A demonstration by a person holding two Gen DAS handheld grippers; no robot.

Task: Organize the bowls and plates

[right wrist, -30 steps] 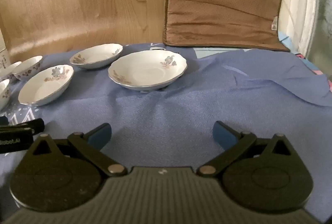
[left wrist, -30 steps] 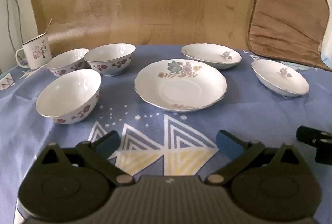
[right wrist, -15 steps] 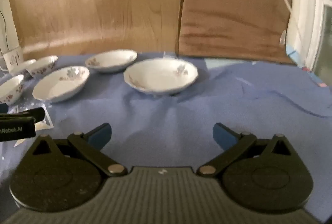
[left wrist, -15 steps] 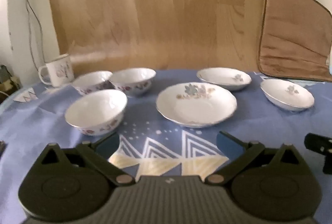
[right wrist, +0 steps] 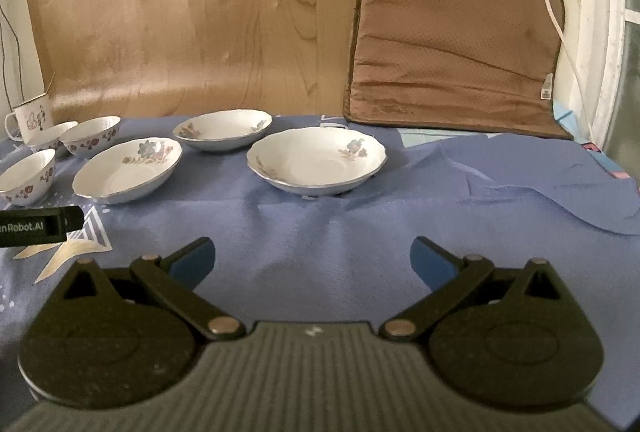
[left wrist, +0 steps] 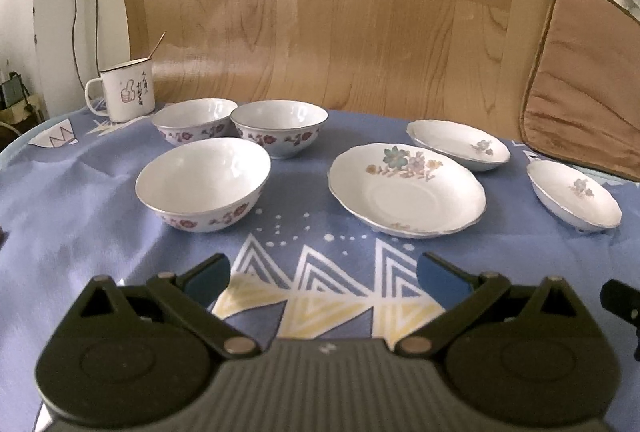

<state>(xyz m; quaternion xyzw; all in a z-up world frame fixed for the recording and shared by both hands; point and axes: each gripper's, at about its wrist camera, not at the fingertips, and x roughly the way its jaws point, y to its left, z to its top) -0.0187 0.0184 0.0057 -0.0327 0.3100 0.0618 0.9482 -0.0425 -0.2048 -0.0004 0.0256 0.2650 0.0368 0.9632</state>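
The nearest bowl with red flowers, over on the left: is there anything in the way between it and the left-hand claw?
Nothing visible. The left gripper is open and empty, and only bare blue tablecloth lies between it and the nearest bowl. The two other bowls sit behind it, and the large plate lies off to its right.

Both my feeds were dim, warm-toned, daylight soft. Right wrist view: brightest strip at 3 o'clock by window frame (right wrist: 614, 32). Faint sheen lay on wooden board (left wrist: 320, 12) at 12 o'clock. I saw soft shadow under plate (right wrist: 316, 162), short, toward 6 o'clock. Fisheye bent board edges and table rim; black vignette filled corners at 11 and 1 o'clock. Left gripper (left wrist: 322, 274) body looked soft, out of focus; bowls (left wrist: 202, 184) were fairly sharp, slightly grainy.
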